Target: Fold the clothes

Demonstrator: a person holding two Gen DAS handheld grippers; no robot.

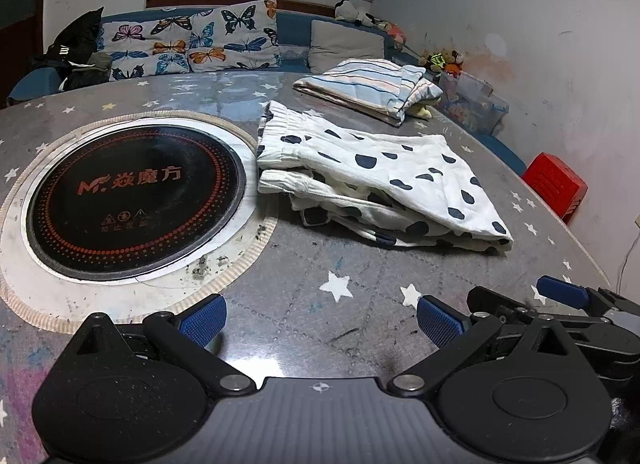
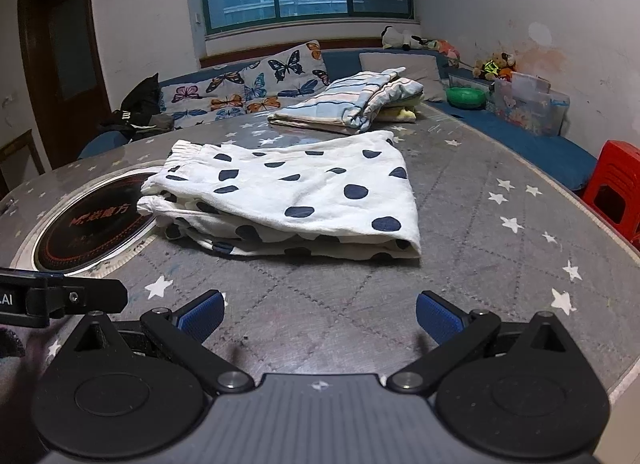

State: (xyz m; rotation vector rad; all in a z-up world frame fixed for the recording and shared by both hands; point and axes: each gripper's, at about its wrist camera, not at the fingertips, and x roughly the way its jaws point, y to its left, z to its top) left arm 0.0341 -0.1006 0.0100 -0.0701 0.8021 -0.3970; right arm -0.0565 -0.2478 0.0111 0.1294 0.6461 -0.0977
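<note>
Star-printed tabletop [image 2: 460,232] carries spotted shorts [image 2: 304,191] doubled over at its middle beside the round hob [image 1: 132,199]; a striped folded pile [image 2: 352,103] sits toward the far edge. Left tongs [image 1: 320,322] and right tongs [image 2: 318,320] hover apart, empty, near the front edge, clear of the cloth.

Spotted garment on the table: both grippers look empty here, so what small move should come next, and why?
Probably bring the right gripper forward to the near folded edge of the spotted garment. Its jaws stand open and empty over the bare table, as do the left gripper jaws. The garment lies only loosely folded, with layers sticking out underneath, while the striped garment behind already sits folded.
</note>
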